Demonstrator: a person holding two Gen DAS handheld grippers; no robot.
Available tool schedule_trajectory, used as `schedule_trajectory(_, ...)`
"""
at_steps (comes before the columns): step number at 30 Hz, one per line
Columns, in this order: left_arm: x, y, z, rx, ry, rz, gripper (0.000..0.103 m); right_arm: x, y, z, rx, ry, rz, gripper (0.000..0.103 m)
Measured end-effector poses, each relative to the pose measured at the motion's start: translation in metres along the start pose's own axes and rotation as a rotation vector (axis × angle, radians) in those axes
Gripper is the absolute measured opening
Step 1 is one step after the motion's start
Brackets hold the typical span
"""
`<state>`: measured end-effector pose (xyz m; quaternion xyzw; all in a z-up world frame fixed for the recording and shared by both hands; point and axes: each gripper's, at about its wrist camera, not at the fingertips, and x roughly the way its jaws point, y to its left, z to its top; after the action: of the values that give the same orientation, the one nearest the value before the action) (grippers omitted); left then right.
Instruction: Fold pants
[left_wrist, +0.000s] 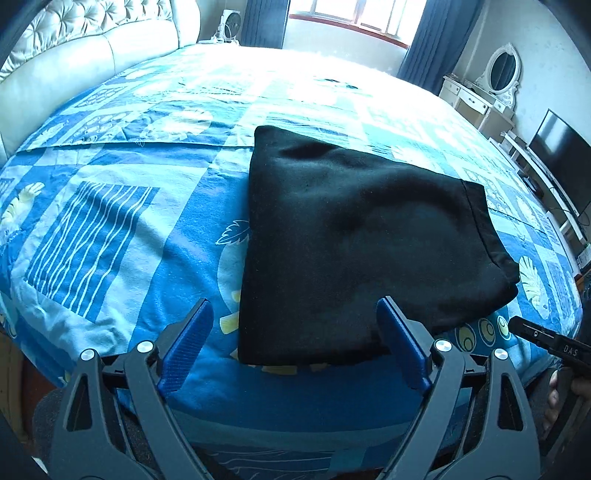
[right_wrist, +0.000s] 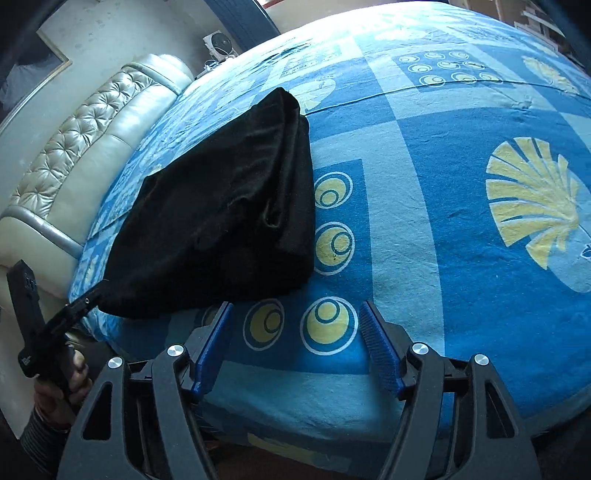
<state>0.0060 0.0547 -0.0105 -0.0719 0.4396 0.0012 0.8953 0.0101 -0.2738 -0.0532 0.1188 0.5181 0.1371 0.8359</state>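
Observation:
The black pants lie folded into a thick rectangle on the blue patterned bed sheet. My left gripper hovers open over the bundle's near edge. Its blue pads stand wide apart and press on nothing. In the right wrist view the pants sit up and left, with stacked layers along their right side. My right gripper is open above bare sheet, just right of the bundle's near corner. Nothing is between its fingers.
A padded cream headboard runs along the bed's left side. A white dresser with an oval mirror and a dark TV screen stand at the right wall. A hand grips the left tool's handle beside the mattress edge.

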Motion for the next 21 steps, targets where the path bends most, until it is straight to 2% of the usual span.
schedule_trajectory(3,-0.015,-0.017,-0.002,0.040,-0.019,0.028,0.090,-0.009,0.012,-0.010,-0.058,-0.041,-0.062,0.069)
schedule_trajectory(9,-0.029,-0.033,-0.013,0.013,-0.055,0.036,0.093,-0.013,0.015,-0.005,0.001,-0.062,-0.052,0.071)
schedule_trajectory(11,-0.026,-0.035,-0.019,0.000,-0.031,0.032,0.093,-0.014,0.018,-0.007,-0.015,-0.068,-0.073,0.072)
schedule_trajectory(14,-0.020,-0.037,-0.025,0.022,0.003,0.044,0.093,-0.014,0.020,-0.008,-0.009,-0.073,-0.083,0.072)
schedule_trajectory(21,-0.027,-0.043,-0.026,0.071,-0.030,0.069,0.098,-0.011,0.018,-0.011,-0.008,-0.060,-0.090,0.072)
